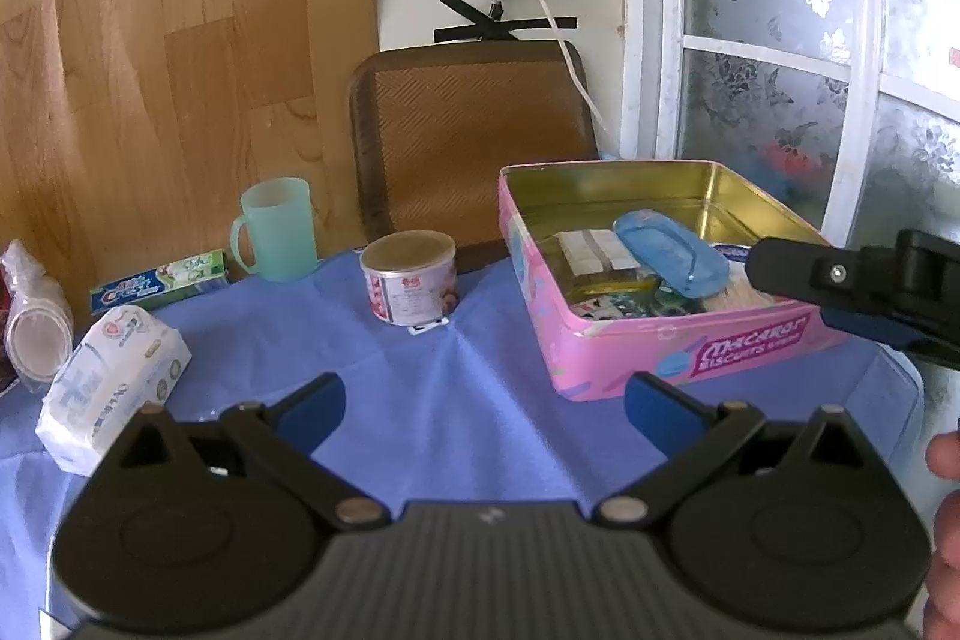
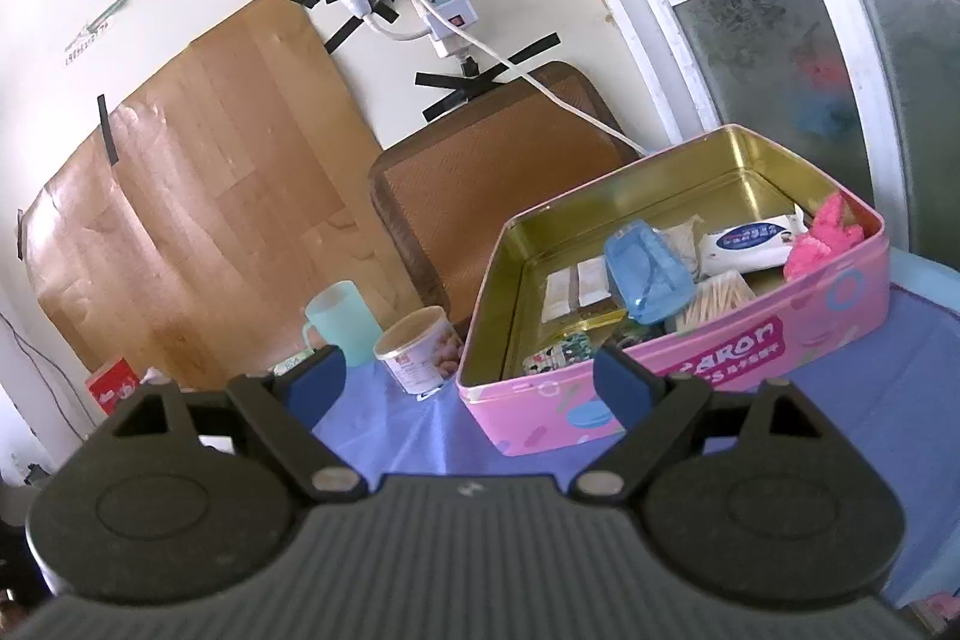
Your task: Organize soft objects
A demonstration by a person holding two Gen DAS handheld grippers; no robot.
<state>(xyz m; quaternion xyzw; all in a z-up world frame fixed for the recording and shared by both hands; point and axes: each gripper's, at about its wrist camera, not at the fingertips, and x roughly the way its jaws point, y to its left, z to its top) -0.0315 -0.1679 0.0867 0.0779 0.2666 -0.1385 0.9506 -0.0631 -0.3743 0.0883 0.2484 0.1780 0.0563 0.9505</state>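
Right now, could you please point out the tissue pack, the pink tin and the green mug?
tissue pack point(image 1: 111, 388), left wrist view, middle of its wrapper.
pink tin point(image 1: 672, 352), left wrist view, front outer wall.
green mug point(image 1: 281, 232), left wrist view, body.

Bare blue cloth on the table point(image 1: 456, 376) lies open between the tissue pack point(image 1: 111, 388) at the left, the can point(image 1: 411, 277) behind, and the pink tin point(image 1: 678, 349) at the right. The tin's back half is bare gold floor, while its near half is crowded by a blue case point(image 2: 645, 274), a wipes packet point(image 2: 750, 241) and a pink fluffy thing point(image 2: 825, 235). Behind, the green cup point(image 1: 279, 229), toothpaste box point(image 1: 162, 283) and chair back point(image 1: 474, 130) close off the far edge.
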